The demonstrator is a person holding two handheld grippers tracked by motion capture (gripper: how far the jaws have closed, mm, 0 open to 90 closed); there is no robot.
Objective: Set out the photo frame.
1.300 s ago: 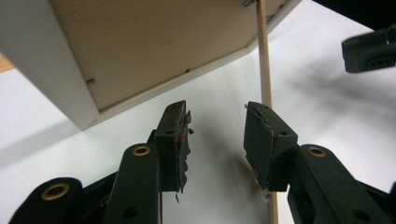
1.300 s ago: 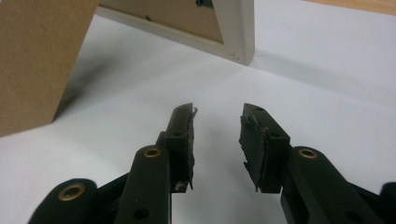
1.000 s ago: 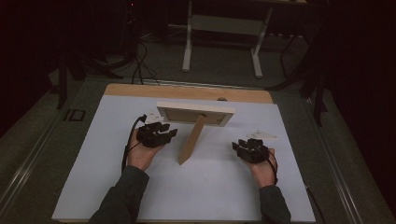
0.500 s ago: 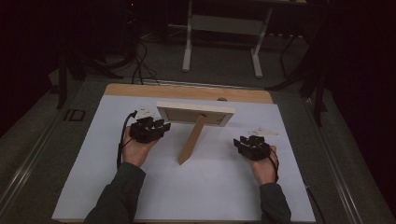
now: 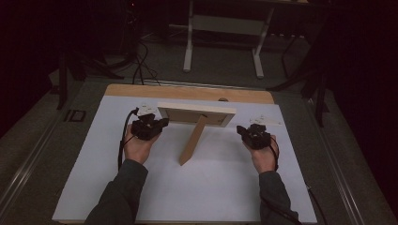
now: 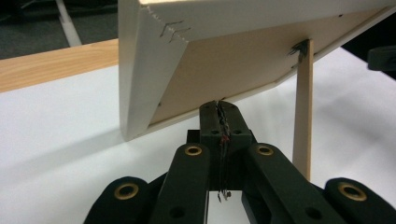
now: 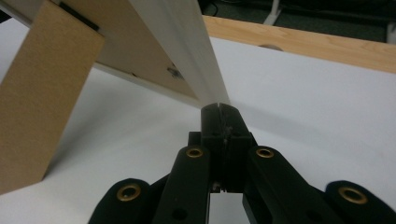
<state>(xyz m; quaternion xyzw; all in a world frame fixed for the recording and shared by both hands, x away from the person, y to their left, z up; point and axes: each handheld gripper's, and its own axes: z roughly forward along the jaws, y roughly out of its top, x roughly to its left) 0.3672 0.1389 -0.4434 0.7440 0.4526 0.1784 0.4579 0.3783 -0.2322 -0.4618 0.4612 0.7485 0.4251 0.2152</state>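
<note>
The picture frame [image 5: 196, 113] already stands on the counter [image 5: 220, 187], propped by its easel leg [image 5: 193, 139]. Left gripper [image 5: 149, 125] and right gripper [image 5: 253, 133] flank it, fingers pressed together, holding nothing; little apparently remains.

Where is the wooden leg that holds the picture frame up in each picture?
High view: the wooden leg slants down from the middle of the picture frame toward the person, between the two grippers.
Left gripper view: it is the thin upright strip at the right, seen edge-on.
Right gripper view: it is the broad tan board at the left.
Shared landmark: the frame's pale back, where the leg joins it.
</note>
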